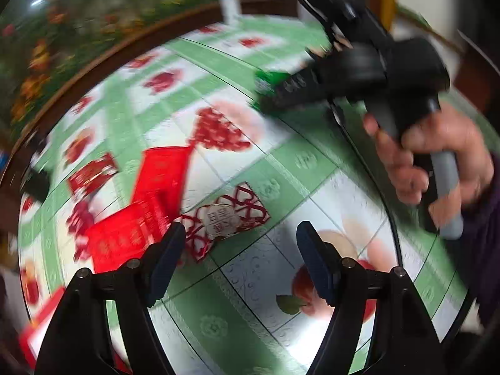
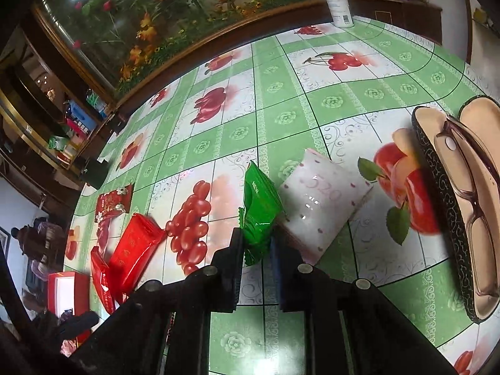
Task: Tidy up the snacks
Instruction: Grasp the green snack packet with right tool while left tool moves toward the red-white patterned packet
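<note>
In the right wrist view my right gripper (image 2: 257, 240) is shut on a green snack packet (image 2: 259, 206), held just over the fruit-print tablecloth (image 2: 281, 100). A white packet with pink dots (image 2: 322, 209) lies right beside it. Red packets (image 2: 134, 247) lie to the left. The blurred left wrist view shows my left gripper (image 1: 240, 259) open with nothing between its fingers, above the cloth. A red-and-white patterned packet (image 1: 225, 218) lies just beyond its left finger, and red packets (image 1: 156, 184) lie further left. The right gripper (image 1: 275, 97) with the green packet (image 1: 268, 79) shows at the upper right, a hand (image 1: 437, 156) on its handle.
An open glasses case (image 2: 437, 206) with glasses in it lies at the right of the table. A white bottle (image 2: 337, 0) stands at the far edge. A red box (image 2: 67, 290) sits at the near left. A flower-painted panel (image 2: 140, 25) backs the table.
</note>
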